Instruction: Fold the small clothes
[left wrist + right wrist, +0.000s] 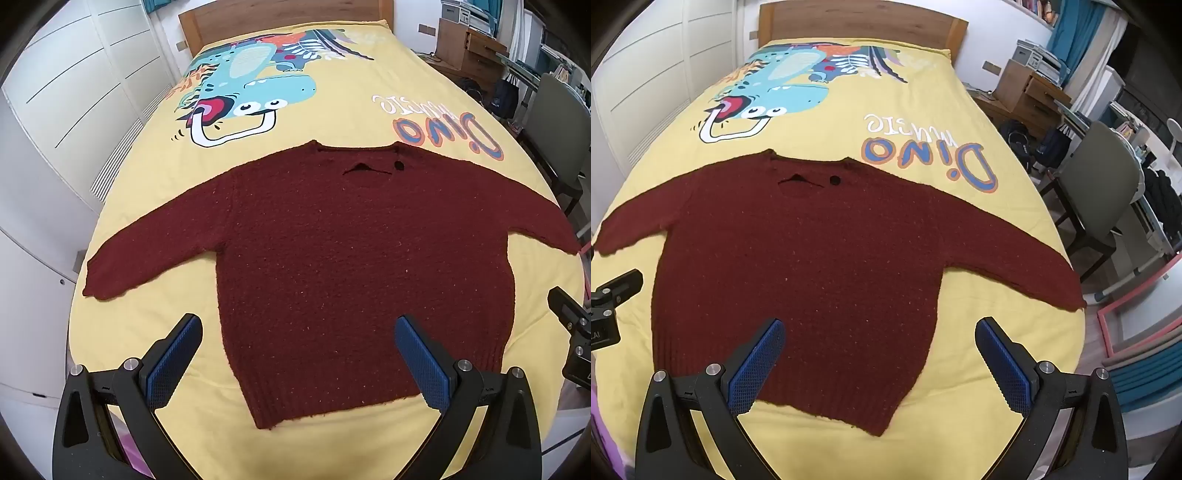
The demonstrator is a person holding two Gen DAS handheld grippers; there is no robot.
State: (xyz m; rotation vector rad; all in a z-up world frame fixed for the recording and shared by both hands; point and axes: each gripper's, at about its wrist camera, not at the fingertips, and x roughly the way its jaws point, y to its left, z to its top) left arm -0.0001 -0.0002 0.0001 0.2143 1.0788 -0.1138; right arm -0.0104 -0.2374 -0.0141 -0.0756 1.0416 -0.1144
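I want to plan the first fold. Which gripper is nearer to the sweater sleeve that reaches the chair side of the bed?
Right. The right gripper hovers over the hem on the side of that sleeve; the left gripper hovers over the opposite hem corner.

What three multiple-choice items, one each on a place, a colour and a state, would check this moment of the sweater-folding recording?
1. Where does the sweater lie?
A. on a chair
B. flat on the yellow bedspread
C. on the floor

2. What colour is the sweater?
A. dark red
B. navy
C. grey

3. How do the left gripper and right gripper stand?
A. both shut on a sleeve
B. one shut on the hem
C. both open, holding nothing

Answers:
1 B, since both wrist views show it spread out on the bedspread, sleeves out to either side, neckline toward the headboard.
2 A, since the knit reads dark red in both views.
3 C, since the blue pads of each stand wide apart above the sweater's lower part, with no fabric pinched between them.
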